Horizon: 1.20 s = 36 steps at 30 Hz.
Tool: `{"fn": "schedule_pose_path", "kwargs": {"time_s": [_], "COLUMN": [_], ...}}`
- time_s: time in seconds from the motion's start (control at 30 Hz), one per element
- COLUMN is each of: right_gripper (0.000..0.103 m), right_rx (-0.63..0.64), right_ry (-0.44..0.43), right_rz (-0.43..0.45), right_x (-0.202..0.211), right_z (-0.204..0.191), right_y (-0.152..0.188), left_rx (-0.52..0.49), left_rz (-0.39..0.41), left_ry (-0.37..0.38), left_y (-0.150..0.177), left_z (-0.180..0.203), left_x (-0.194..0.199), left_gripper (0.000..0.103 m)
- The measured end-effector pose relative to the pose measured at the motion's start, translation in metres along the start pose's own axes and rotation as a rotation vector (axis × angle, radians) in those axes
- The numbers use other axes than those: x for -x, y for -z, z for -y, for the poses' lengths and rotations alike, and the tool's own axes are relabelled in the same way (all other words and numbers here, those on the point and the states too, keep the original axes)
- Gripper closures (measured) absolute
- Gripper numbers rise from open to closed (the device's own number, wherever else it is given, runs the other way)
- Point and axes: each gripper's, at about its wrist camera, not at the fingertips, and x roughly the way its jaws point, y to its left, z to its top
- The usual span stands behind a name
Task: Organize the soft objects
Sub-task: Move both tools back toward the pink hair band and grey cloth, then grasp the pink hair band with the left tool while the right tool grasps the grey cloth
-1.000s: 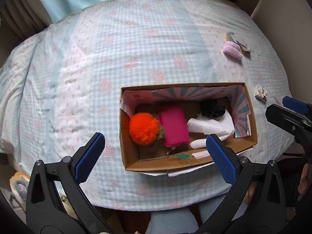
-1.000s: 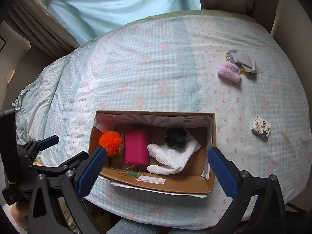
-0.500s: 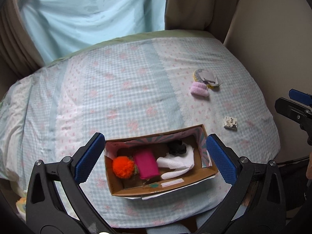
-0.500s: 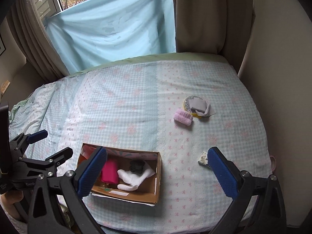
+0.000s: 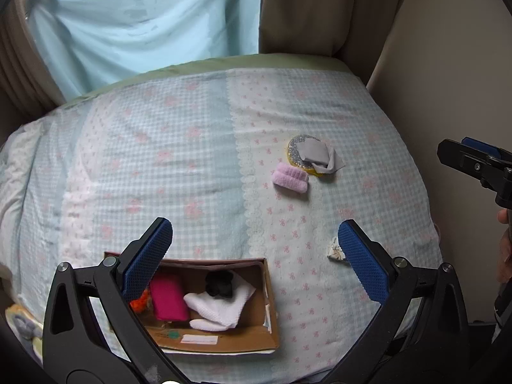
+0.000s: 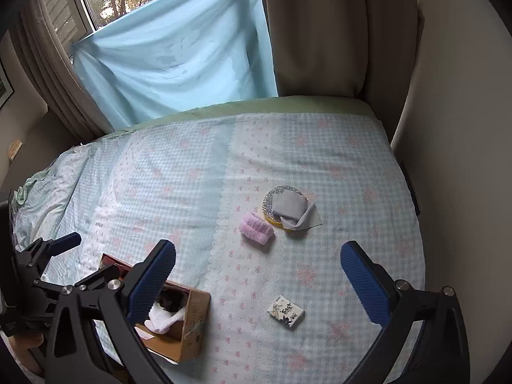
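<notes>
A cardboard box [image 5: 224, 342] sits at the bed's near edge. It holds an orange pom-pom [image 5: 140, 302], a magenta pad [image 5: 168, 300], a white cloth [image 5: 220, 307] and a black soft item [image 5: 219, 284]. The box also shows in the right wrist view [image 6: 192, 326]. A pink fuzzy roll [image 5: 290, 179] [image 6: 257, 228], a grey cloth [image 5: 320, 156] [image 6: 292, 209] on a glittery round item, and a small patterned square [image 5: 334, 252] [image 6: 285, 311] lie on the bedspread. My left gripper [image 5: 256, 262] is open and empty above the box. My right gripper [image 6: 257, 280] is open and empty, high over the bed.
The bed has a pale blue checked spread [image 6: 179, 176]. A light blue sheet [image 6: 179, 54] hangs before the window, with brown curtains [image 6: 313, 32] beside it. A wall [image 6: 464, 128] stands close on the right.
Both grippers have pulled up and back from the box. The box now looks smaller and lower in both views. Both stay open and empty.
</notes>
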Motion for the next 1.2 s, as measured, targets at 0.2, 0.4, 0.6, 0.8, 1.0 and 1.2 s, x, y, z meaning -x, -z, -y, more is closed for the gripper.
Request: {"fn": "schedule_pose_path", "kwargs": {"time_s": [0.2,0.4,0.6,0.8,1.0,1.2], "right_gripper": [0.0,0.0,0.0,0.003,0.01,0.028], "right_rx": [-0.038,-0.054,-0.032,0.004,0.071,0.124], "right_ry": [-0.052,-0.09,-0.134,-0.176,-0.208,-0.185], "right_rz": [-0.022,-0.032,-0.045,-0.075,-0.098,-0.126], "right_x": [-0.05,-0.113,-0.19,-0.272,-0.318,-0.339], "right_z": [0.052,0.083,0.101,0.117,0.119,0.115], "right_y": [-0.016,-0.027,-0.025,-0.004,0.01,0.015], "left_rx": [-0.019,-0.074,-0.17,-0.278,-0.331,-0.321], "left_rz": [-0.045,-0.102,-0.175,-0.305,-0.397,-0.414], "left_ry": [0.014,0.059,0.106,0.151,0.156,0.14], "left_y": [-0.025,-0.048,-0.062,-0.057,-0.048,-0.046], "left_z": [0.037,0.056,0.072,0.088,0.093,0.088], "left_x": [-0.06,-0.138,-0.223,-0.313,-0.366,-0.391], "left_gripper": [0.0,0.0,0.0,0.003,0.007,0.018]}}
